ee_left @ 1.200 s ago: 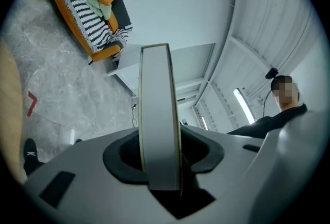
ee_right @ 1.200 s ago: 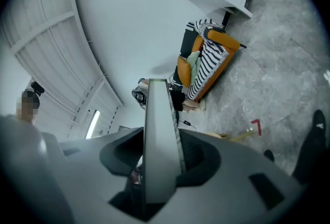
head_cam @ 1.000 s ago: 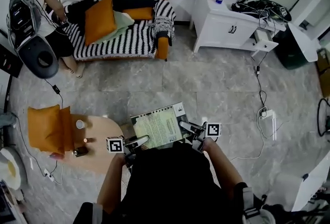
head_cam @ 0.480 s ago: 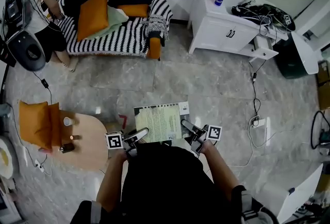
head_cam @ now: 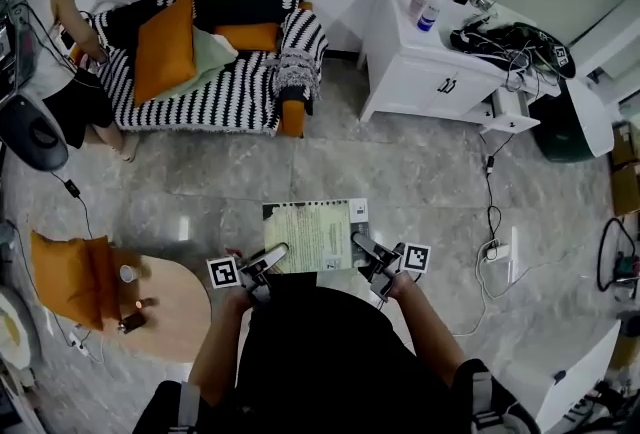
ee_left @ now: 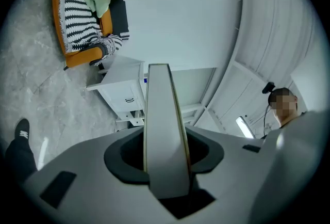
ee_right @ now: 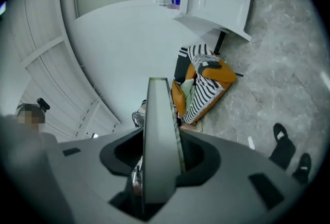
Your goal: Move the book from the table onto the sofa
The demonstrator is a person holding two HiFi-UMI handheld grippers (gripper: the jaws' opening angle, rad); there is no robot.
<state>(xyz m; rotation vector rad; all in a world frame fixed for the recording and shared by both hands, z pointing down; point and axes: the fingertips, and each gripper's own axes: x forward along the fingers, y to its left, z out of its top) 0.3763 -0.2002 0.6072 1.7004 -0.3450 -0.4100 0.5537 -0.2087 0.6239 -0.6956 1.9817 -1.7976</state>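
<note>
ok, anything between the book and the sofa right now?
Nothing visible: only bare floor lies between the book, clamped in the left gripper and right gripper, and the sofa. A person stands at one end.

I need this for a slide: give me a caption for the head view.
Left gripper and right gripper hold a book between them over the grey floor, striped sofa ahead.

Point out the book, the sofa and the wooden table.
book (head_cam: 312,234), head view, middle of its pale green cover.
sofa (head_cam: 225,87), head view, striped seat cover.
table (head_cam: 180,300), head view, bare wooden top.
</note>
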